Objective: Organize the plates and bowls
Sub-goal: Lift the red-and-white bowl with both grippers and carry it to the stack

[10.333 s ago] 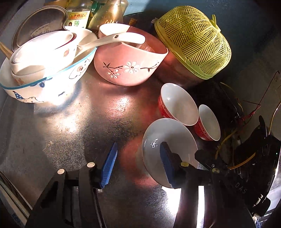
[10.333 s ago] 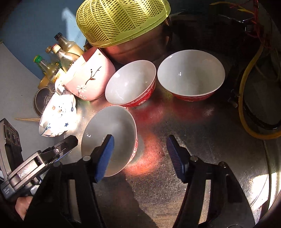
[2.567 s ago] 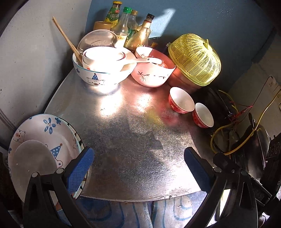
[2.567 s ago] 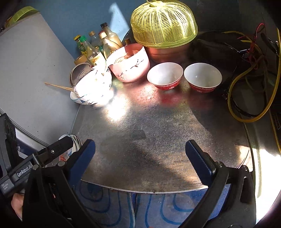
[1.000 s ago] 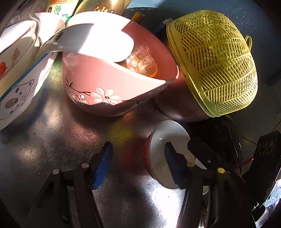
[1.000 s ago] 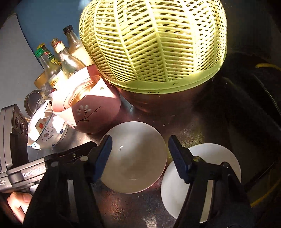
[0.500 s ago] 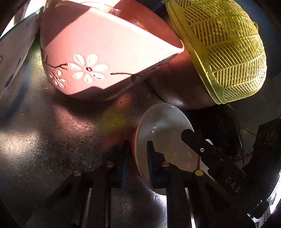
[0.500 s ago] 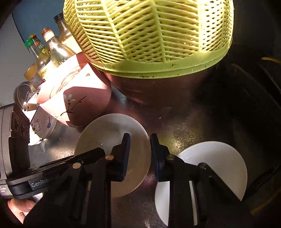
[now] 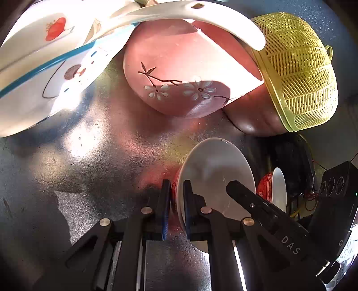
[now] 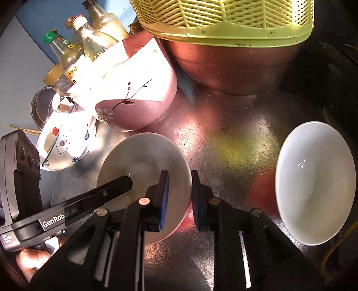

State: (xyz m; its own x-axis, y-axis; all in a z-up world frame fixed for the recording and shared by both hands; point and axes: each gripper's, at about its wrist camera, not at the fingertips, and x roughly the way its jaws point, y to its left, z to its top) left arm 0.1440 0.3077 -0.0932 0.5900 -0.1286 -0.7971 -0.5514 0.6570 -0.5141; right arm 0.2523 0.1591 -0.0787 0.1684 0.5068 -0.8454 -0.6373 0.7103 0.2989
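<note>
A small bowl, red outside and white inside [image 9: 214,165], stands on the metal table [image 9: 89,156]. My left gripper [image 9: 175,206] is shut on its left rim, one finger inside and one outside. The same bowl [image 10: 143,161] shows in the right wrist view, where my right gripper [image 10: 179,194] is shut on its right rim. A second red and white bowl [image 10: 313,183] stands apart to the right; it also shows in the left wrist view [image 9: 274,188].
A pink flowered bowl [image 9: 183,78] and a stack of white patterned bowls [image 9: 44,73] stand behind. A yellow mesh cover [image 10: 223,18] sits on a copper bowl [image 10: 232,65]. Bottles [image 10: 73,53] stand at the back left. Cables lie at the right edge.
Both grippers have closed tighter on opposite rims of the nearer red and white bowl. The bowl and grippers have moved back from the yellow cover toward the front of the table.
</note>
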